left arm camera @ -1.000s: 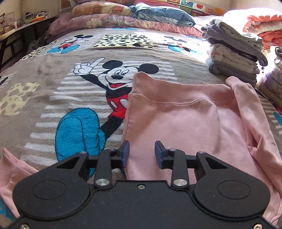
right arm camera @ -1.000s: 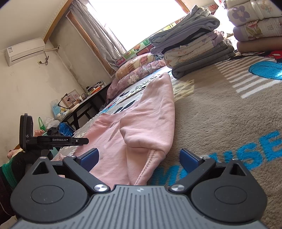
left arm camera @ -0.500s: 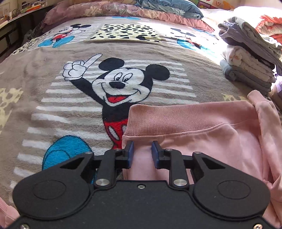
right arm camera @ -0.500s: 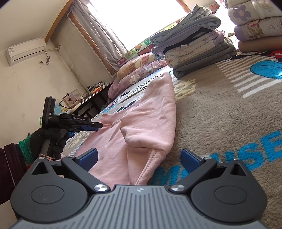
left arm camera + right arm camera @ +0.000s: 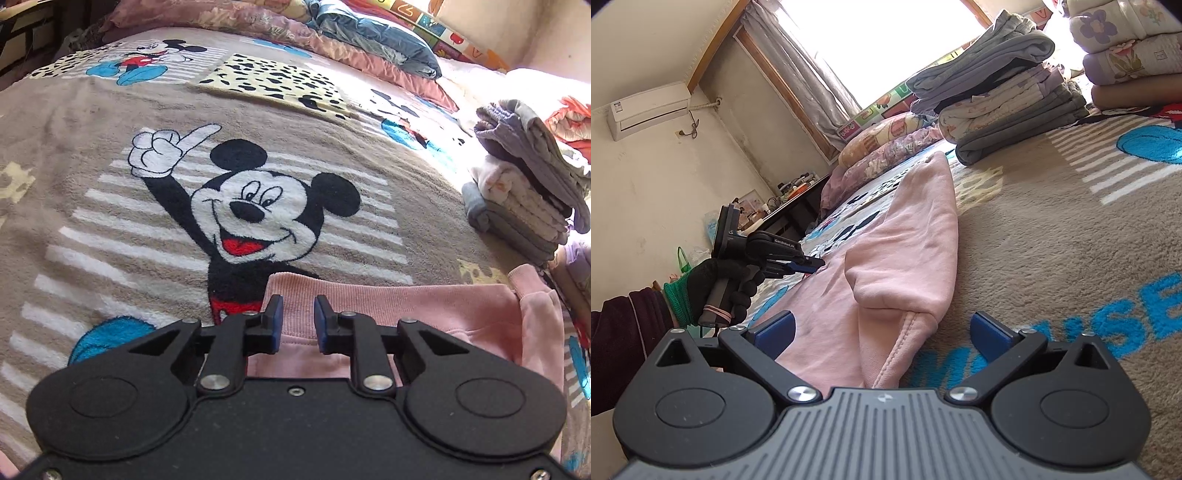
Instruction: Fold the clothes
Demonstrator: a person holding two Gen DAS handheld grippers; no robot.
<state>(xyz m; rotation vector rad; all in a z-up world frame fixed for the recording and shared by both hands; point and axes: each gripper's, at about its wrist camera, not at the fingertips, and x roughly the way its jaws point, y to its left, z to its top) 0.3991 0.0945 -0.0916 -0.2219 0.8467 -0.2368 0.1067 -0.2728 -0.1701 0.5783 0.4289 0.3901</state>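
"GenRobot.AI" lettering marks left gripper [image 5: 809,263]; blanket [image 5: 1071,240] reads "MOUSE".

blanket [image 5: 1071,240]: "M…USE" in blue | left tongs [image 5: 809,264]: "GenRobot.AI"

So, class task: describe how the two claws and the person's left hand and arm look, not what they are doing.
Left claw: black body, blue pads, silver screws, white lettering on its side. Right claw: ribbed grey top, black arms, blue pads. Left hand: black glove with green cuff, dark maroon sleeve.

Bright curtained window [image 5: 886,48], wall air conditioner [image 5: 646,109], cartoon-mouse blanket [image 5: 147,229] covering the bed
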